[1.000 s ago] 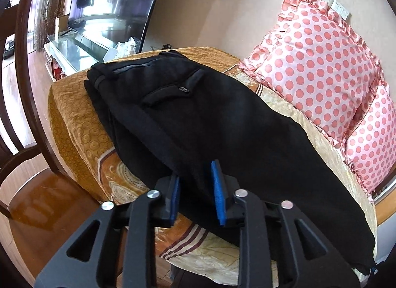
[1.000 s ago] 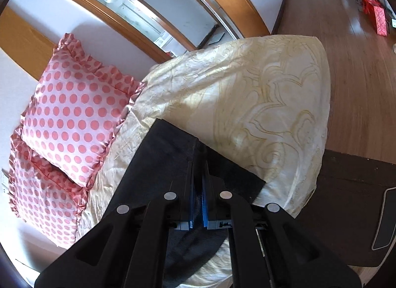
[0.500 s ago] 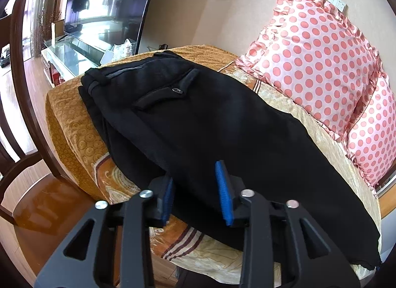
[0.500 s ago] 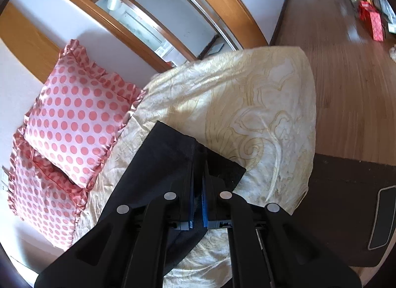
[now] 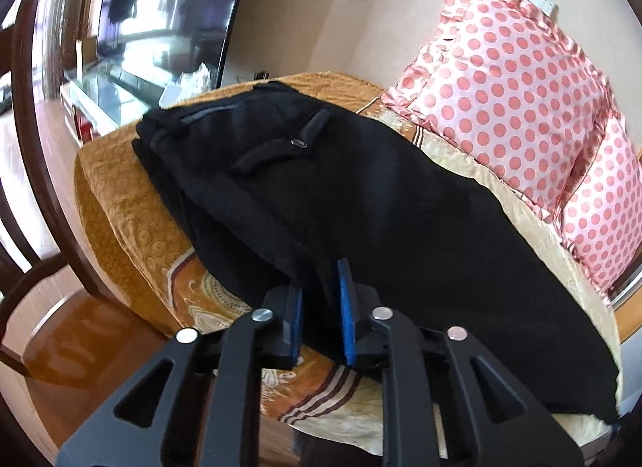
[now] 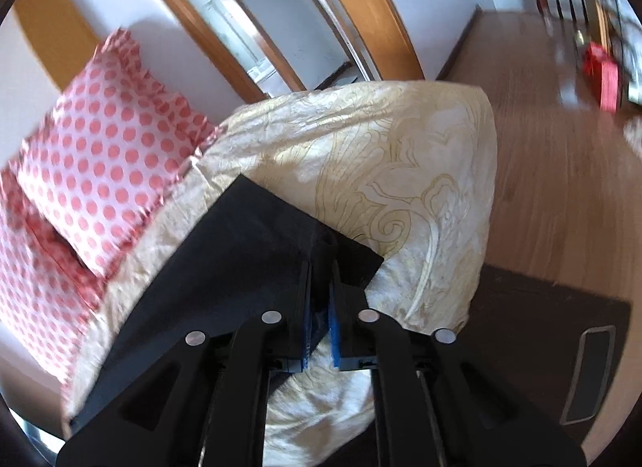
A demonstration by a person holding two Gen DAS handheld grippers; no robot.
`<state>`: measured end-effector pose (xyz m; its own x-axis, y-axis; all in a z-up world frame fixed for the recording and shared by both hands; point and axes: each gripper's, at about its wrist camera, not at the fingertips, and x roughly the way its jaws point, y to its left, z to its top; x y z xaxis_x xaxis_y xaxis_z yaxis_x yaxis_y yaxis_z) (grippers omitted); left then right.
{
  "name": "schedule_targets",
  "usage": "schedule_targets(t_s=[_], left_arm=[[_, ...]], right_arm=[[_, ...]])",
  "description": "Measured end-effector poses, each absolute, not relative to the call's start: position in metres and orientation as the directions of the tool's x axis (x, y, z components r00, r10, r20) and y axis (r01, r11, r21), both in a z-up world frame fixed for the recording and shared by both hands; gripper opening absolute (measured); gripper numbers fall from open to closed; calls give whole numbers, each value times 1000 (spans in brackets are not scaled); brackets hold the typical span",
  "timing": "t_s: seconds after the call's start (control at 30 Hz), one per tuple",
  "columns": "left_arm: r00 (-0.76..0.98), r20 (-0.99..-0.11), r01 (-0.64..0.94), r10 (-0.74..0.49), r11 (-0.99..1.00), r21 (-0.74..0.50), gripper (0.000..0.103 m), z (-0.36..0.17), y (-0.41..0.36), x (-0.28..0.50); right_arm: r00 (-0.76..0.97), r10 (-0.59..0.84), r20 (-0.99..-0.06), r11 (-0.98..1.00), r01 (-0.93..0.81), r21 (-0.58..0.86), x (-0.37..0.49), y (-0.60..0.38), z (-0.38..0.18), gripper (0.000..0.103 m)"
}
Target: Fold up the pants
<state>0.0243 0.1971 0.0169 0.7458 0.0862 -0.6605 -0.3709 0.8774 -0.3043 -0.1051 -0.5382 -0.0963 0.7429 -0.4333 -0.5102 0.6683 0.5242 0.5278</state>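
— Black woven pants [image 5: 361, 202] lying flat across gold patterned bedding [image 5: 120, 202]; left gripper [image 5: 321, 306] closing in, narrow gap, fabric edge between pads.

— Right gripper [image 6: 319, 306] just parting slightly, hem [image 6: 281, 234] sitting between blue pads [image 6: 333, 322].

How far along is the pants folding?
Done: the black pants lie lengthwise on the bed, legs apparently stacked. In hand: the left gripper has been closing on their near edge; the right gripper, at the hem, has just been opening, cloth between its pads. Left: folding hem toward waistband.
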Motion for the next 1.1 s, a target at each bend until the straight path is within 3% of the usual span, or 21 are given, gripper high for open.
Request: schedule_targets(t_s=[0.03, 0.07, 0.1, 0.13, 0.17, 0.27, 0.3, 0.37, 0.5, 0.67, 0.73, 0.87, 0.97, 1.1], left_arm=[[748, -657, -370, 91, 879, -300, 25, 18, 197, 23], [754, -650, -368, 92, 879, -302, 27, 20, 198, 20], [759, -644, -371, 99, 878, -303, 36, 22, 199, 17], [765, -632, -385, 121, 873, -298, 48, 27, 201, 12], [778, -608, -403, 160, 869, -286, 52, 33, 202, 6], [821, -516, -417, 247, 875, -246, 59, 54, 195, -7], [836, -490, -402, 247, 884, -240, 68, 60, 192, -8], [849, -479, -352, 223, 914, -199, 71, 66, 184, 5], [829, -534, -289, 168, 945, -151, 71, 55, 180, 40], [749, -655, -273, 100, 948, -167, 61, 18, 184, 50], [758, -642, -274, 117, 950, -150, 60, 12, 183, 38], [784, -616, -239, 74, 952, -190, 64, 23, 180, 21], [820, -569, -104, -58, 963, -250, 73, 36, 164, 18], [820, -567, -11, -79, 988, -154, 78, 34, 136, 28]], right_arm=[[726, -460, -512, 531, 687, 496, -107, -534, -92, 19], [707, -489, -512, 534, 706, 465, -109, -530, -88, 32], [687, -523, -505, 535, 726, 433, -111, -524, -82, 42], [674, -563, -478, 547, 738, 395, -114, -515, -73, 67], [675, -588, -445, 571, 736, 362, -115, -504, -63, 74], [742, -567, -357, 703, 662, 261, -99, -467, -30, 74], [784, -520, -338, 752, 609, 254, -91, -456, -22, 74], [896, -315, -314, 877, 401, 265, -62, -425, -5, 73], [933, 147, -329, 966, -65, 249, 18, -340, 14, 71], [799, 415, -434, 905, -409, 112, 103, -216, 28, 67], [736, 464, -493, 863, -501, 65, 133, -175, 26, 64], [606, 476, -638, 796, -605, 20, 193, -112, 6, 36], [567, 446, -693, 779, -627, -12, 220, -93, -9, 30], [528, 433, -730, 755, -655, -26, 237, -75, -24, 30]])
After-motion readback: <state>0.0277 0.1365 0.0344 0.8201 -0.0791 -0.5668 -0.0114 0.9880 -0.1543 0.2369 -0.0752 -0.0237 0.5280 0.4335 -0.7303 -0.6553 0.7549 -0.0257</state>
